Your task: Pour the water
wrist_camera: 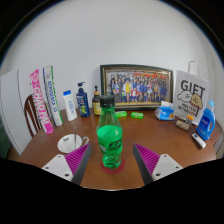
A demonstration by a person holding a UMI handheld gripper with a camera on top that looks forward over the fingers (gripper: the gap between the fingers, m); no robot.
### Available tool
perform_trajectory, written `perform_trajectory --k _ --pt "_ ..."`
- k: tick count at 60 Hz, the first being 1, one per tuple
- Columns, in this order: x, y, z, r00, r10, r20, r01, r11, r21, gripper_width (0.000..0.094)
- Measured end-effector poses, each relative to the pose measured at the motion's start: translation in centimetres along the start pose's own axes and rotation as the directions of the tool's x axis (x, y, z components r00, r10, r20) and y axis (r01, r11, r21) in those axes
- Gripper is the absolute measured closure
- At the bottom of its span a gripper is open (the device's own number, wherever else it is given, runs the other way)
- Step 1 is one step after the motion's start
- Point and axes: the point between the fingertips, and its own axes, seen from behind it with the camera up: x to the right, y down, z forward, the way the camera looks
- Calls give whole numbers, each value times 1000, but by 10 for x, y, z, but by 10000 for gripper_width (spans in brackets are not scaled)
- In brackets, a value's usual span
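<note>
A green plastic bottle [109, 137] with a green cap stands upright on a red coaster [110, 165] on the brown table [160, 135]. It stands between my gripper's [112, 158] two fingers, with a clear gap at either side. The pink-padded fingers [78, 158] flank its lower body and are open, not touching it. A white cup [70, 143] sits on the table just left of the left finger.
At the back stand a framed group photo [136, 85], tall boxes [45, 98], a white bottle [69, 104], a blue pump bottle [82, 100] and a small dark bottle [97, 101]. A gift box [189, 96], a blue spray bottle [206, 120] and a cup [165, 111] stand right.
</note>
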Motion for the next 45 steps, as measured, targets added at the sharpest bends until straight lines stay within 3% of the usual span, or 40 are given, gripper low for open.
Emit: perform_trajectory --k 12,19,45 --pt "-18 2 -86 999 -9 -50 2 990 -142 85" --pt "-28 2 -129 996 -27 -82 11 983 -184 84" --pt "-55 -3 -181 995 -25 -100 7 984 -177 79"
